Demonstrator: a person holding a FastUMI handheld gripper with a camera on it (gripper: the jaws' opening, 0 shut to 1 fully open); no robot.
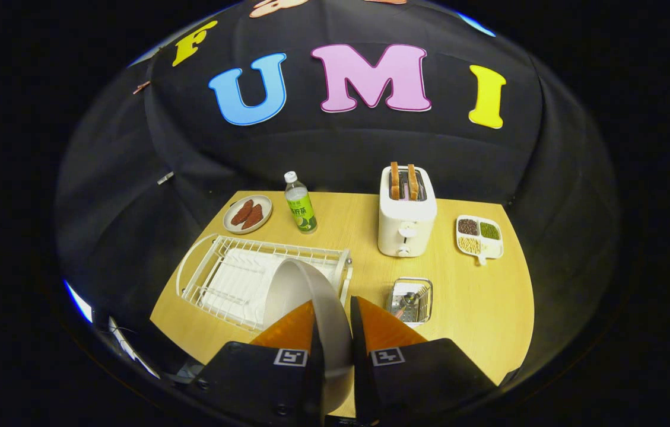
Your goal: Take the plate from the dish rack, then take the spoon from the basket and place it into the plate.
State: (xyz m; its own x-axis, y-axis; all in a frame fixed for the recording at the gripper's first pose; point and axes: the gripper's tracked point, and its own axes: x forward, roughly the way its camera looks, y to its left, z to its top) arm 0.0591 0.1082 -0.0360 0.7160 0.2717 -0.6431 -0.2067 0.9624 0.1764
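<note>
My gripper (332,308) is shut on the rim of a pale grey plate (296,290), which stands on edge between the two fingers and is lifted above the table. Just beyond and under the plate lies the white wire dish rack (216,279) on the wooden table (477,296). A small wire basket (410,300) sits just ahead of the right finger, and a metal spoon (409,298) lies inside it.
At the back of the table stand a white toaster (407,220) with two bread slices, a green-labelled bottle (300,203), a small plate of brown food (247,214) and a divided dish of beans (479,236).
</note>
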